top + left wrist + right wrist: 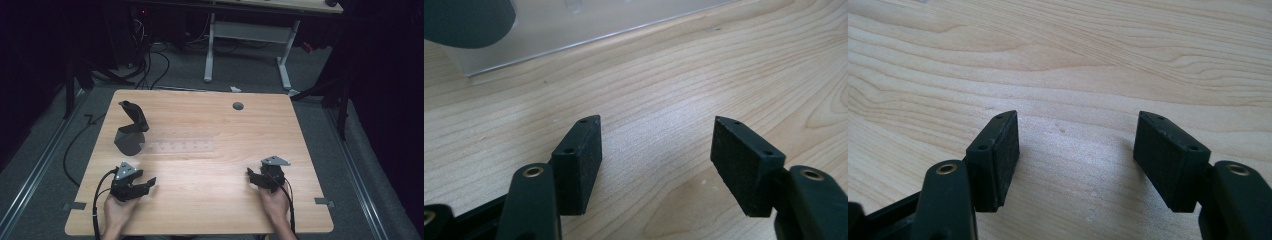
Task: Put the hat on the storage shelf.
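Wood-grain table (210, 175) carries everything here, and the clear rack (177, 146) lying flat near its middle serves as the landmark. In the high view, a dark grey stand (131, 131) with a cone-shaped base and a slanted upper arm sits at the rack's left end, its base touching or overlapping that end. A small round grommet (238, 106) lies in the tabletop beyond the rack, toward the far edge and off to the right.

On the near side of the rack and toward its left end, the left claw (150, 183) is held in the person's left hand (117, 210), low over the wood. Its jaws are spread with nothing between them. In the left gripper view, the two black pads (583, 159) stand wide apart over bare wood, the rack's clear edge (574, 35) runs across the top of the frame, and the dark base of the stand (466, 22) shows at the upper left corner. The rack is near this claw but apart from it.

Well to the right of the rack and nearer the person, the right claw (252, 176) rests in the right hand (275, 202), with a grey three-cornered plate on top. Its jaws are spread too, with nothing held. In the right gripper view, its pads (998, 160) hover over plain wood grain.

A black cable trails from each claw back past the person's wrists toward the near edge of the table.
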{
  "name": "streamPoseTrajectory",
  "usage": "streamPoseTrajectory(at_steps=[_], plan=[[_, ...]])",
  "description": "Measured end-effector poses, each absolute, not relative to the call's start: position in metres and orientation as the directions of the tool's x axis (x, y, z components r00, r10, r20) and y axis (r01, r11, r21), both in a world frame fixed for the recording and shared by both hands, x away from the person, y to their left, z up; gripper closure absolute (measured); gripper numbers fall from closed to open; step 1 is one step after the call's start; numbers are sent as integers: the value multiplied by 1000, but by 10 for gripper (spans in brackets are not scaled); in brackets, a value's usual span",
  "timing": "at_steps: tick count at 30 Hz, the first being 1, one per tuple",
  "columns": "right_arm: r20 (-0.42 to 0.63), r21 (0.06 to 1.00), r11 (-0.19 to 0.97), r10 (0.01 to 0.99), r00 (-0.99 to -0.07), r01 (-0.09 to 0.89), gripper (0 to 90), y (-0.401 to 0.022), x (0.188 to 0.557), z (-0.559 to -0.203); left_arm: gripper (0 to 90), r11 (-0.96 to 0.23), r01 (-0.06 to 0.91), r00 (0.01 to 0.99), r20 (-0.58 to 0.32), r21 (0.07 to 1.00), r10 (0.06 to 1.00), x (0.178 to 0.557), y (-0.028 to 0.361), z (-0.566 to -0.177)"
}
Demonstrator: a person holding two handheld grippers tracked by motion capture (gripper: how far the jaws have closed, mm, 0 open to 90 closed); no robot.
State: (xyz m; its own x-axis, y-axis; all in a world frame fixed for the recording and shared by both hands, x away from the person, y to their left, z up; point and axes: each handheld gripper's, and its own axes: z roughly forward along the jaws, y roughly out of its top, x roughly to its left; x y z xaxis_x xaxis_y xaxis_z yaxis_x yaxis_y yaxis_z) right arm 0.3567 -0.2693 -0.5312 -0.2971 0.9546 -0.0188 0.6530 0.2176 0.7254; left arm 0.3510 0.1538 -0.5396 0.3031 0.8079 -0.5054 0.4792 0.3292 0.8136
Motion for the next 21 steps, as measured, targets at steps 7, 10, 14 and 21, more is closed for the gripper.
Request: streamPoseTrajectory(at_steps=[7, 10, 14, 21], plan=[[-19, 726, 218, 955, -297, 653, 351, -269, 357, -531, 381, 303, 464, 291, -466, 833, 836, 354, 151, -543], [-19, 726, 218, 955, -297, 653, 351, -269, 357, -531, 377, 273, 471, 284, -437, 839, 853, 355, 148, -545], [-19, 726, 218, 955, -297, 653, 351, -269, 357, -531, 355, 235, 463, 296, -399, 855, 868, 353, 144, -547], [-20, 726, 219, 954, -299, 652, 348, -269, 357, -531, 311, 235, 467, 293, -400, 852, 868, 353, 144, -547]])
